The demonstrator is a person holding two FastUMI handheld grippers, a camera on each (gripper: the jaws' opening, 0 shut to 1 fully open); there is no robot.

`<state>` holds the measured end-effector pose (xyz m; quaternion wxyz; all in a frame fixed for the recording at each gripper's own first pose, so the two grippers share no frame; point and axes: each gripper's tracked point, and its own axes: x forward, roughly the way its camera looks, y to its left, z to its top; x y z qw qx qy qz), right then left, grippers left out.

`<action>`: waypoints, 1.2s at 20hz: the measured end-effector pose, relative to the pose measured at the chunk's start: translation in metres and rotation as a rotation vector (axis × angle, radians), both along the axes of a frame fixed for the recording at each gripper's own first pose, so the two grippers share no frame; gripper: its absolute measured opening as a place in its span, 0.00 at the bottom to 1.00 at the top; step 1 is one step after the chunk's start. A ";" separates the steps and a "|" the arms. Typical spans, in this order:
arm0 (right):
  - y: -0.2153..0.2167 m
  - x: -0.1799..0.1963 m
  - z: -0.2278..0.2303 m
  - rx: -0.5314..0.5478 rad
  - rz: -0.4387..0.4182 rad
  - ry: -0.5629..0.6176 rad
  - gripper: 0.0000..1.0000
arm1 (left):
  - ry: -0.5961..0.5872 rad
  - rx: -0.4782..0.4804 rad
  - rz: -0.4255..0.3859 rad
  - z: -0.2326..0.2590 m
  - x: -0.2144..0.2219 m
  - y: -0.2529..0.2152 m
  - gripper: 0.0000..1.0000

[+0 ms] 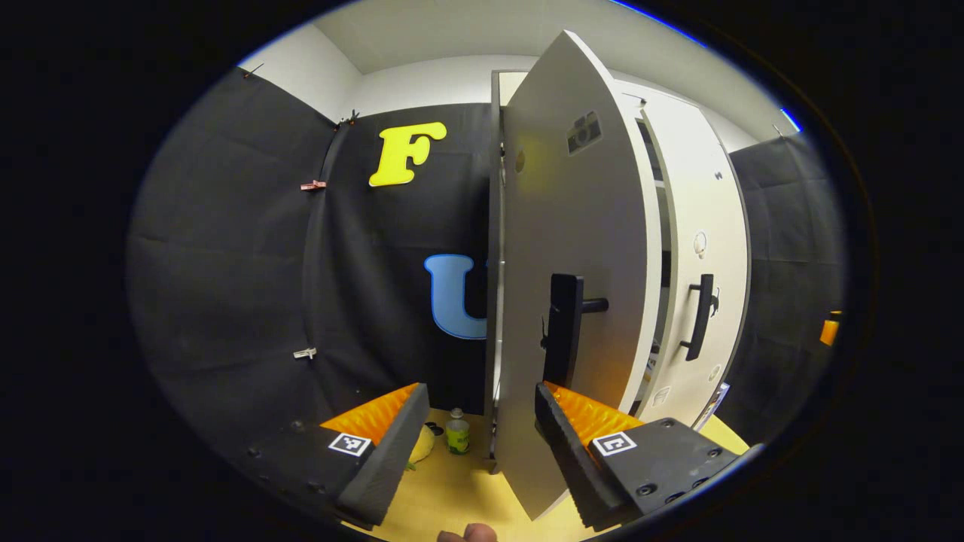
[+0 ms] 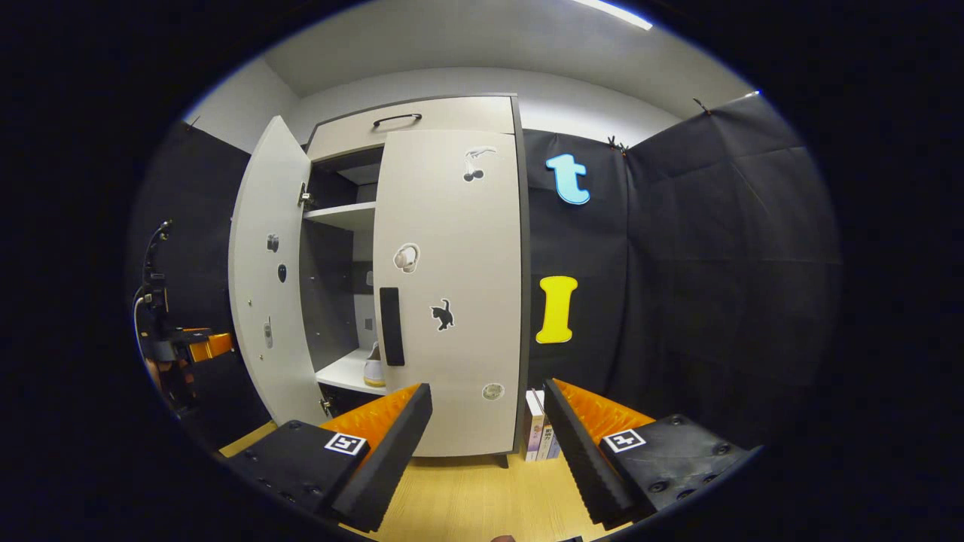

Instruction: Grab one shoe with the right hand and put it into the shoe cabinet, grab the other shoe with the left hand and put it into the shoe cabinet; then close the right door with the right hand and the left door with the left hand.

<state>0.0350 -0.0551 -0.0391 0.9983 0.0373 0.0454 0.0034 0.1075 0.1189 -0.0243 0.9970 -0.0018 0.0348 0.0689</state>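
Note:
The white shoe cabinet point(image 2: 452, 226) has its right door point(image 2: 459, 354) shut and its left door point(image 2: 263, 301) swung out. Through the gap I see the heel of a pale shoe point(image 2: 374, 367) on a lower shelf. My right gripper point(image 2: 486, 444) is open and empty, a short way back from the shut door's black handle point(image 2: 390, 326). My left gripper point(image 1: 482, 444) is open too, close to the outer face of the left door point(image 1: 572, 248), just below that door's black handle point(image 1: 565, 327). The left gripper point(image 2: 197, 348) and the hand holding it also show behind the open door.
A small bottle point(image 1: 456, 433) and a yellow object point(image 1: 422, 446) sit on the wooden floor point(image 1: 467, 489) beside the cabinet's left side. Several books point(image 2: 538, 433) stand against its right side. A drawer with a handle point(image 2: 397, 118) tops the cabinet.

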 end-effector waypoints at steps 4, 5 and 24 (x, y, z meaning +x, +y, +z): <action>0.000 -0.008 0.002 0.013 0.024 0.001 0.98 | -0.036 0.014 -0.070 0.010 0.009 -0.044 0.92; 0.000 -0.009 0.002 0.016 0.028 0.000 0.98 | -0.034 0.009 -0.103 0.009 0.013 -0.059 0.94; -0.011 -0.008 0.002 0.019 0.045 -0.015 0.98 | 0.002 -0.005 -0.151 0.008 -0.029 -0.126 0.95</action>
